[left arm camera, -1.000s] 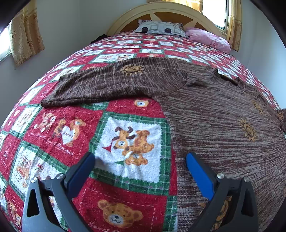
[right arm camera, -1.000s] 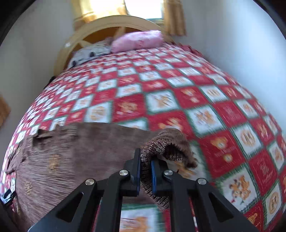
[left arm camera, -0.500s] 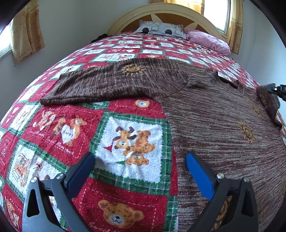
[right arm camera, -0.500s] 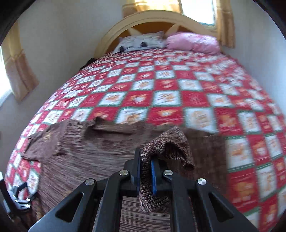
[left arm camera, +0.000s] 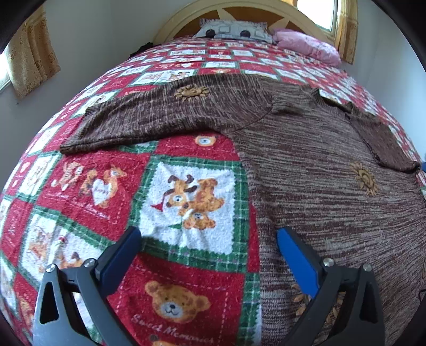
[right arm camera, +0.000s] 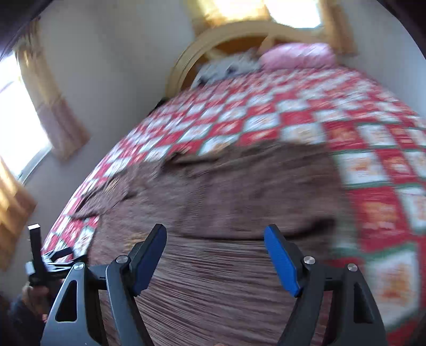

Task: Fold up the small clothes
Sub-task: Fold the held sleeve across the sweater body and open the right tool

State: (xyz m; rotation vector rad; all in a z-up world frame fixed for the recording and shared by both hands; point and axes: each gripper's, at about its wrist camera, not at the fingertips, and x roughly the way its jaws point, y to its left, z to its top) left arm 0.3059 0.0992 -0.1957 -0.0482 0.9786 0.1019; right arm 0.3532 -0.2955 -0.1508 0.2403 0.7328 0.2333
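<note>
A: What is furthest left?

B: A curtain (left arm camera: 32, 56) on the side wall, then bare quilt (left arm camera: 106, 186), red and white squares with bears. That stretch gives open room beside the sweater.

A: And the left tool?

B: The left tool (left arm camera: 209, 242) hangs low over the quilt, its blue pads spread wide with nothing between them. One pad sits over the quilt, the other over the sweater's side edge.

A: Where does the sweater lie?

B: The brown sweater (left arm camera: 319, 186) lies flat on the bed, filling the right half of the left camera's view. Its left sleeve (left arm camera: 159, 117) stretches out across the quilt, cuff end toward the left, the lower edge a clean line against the red squares.

A: The other sleeve?

B: The right sleeve (left arm camera: 383, 141) is folded in over the body, its cuff near the right edge of that view.

A: And the right tool?

B: The right tool (right arm camera: 215, 239) is opening above the sweater's body, nothing between its pads. That view is blurred.

A: Beyond the sweater?

B: Open quilt up to the pillows (left arm camera: 306, 45) and the headboard (left arm camera: 239, 8).
</note>
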